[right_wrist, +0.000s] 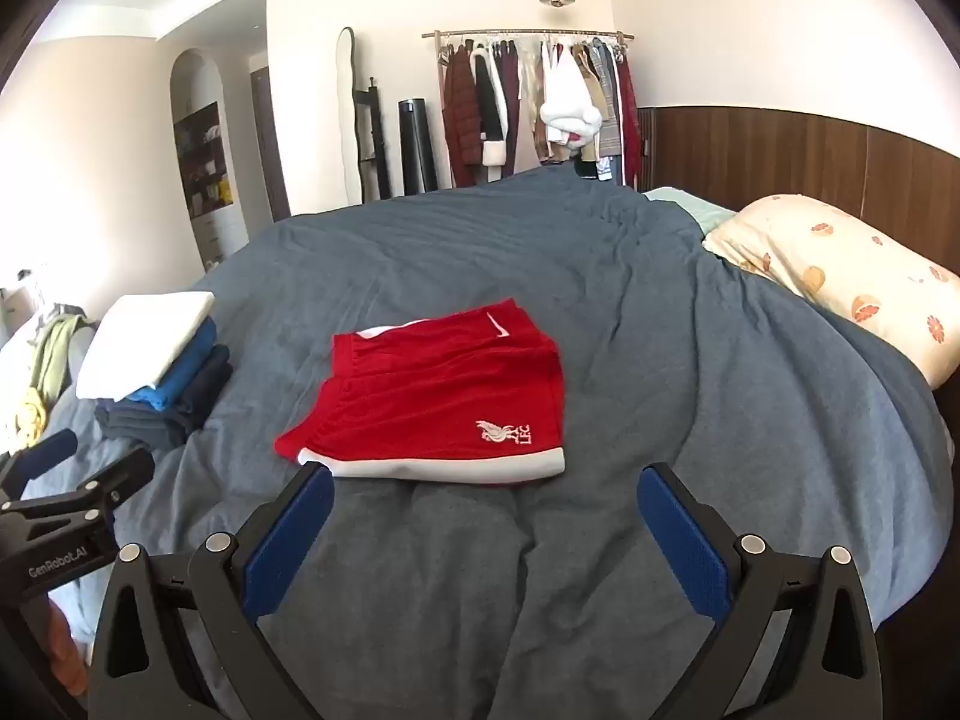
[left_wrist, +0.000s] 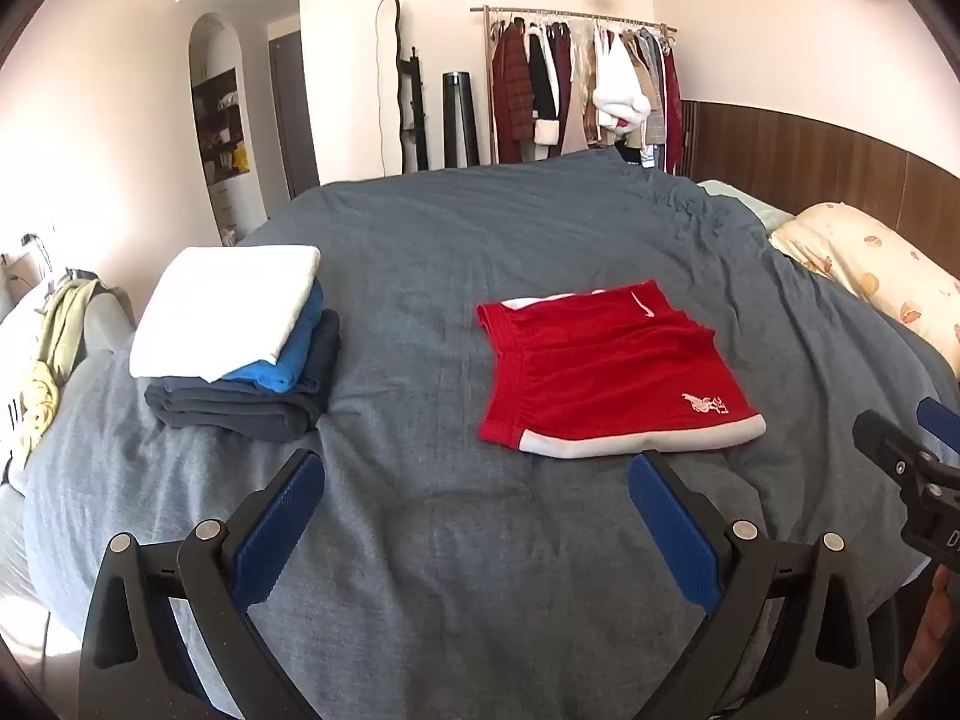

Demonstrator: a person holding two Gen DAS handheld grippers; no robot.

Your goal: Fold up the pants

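Red shorts [right_wrist: 444, 390] are seen folded on the grey bed [right_wrist: 690, 420], both tools – left tool [left_wrist: 477, 480], right tool [right_wrist: 486, 492] – held apart and empty; slippery fabric could be dragged unfolded if only one layer is pinched.

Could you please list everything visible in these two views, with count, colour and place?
red shorts with white hem: one, red and white, folded flat mid-bed
stack of folded clothes: one, white on top, then blue, dark grey below, left of the shorts
grey-blue bed cover: one, spread over the bed
floral pillow: one, cream with orange flowers, right end of the bed
clothes rack: one, hung with red, white and beige garments, by the far wall
wavy-framed mirror: one, leaning on the far wall
wood wall panelling: brown, behind the pillow
left gripper: black, blue pads, open above the bed cover
right gripper: black, blue pads, open by the shorts' hem
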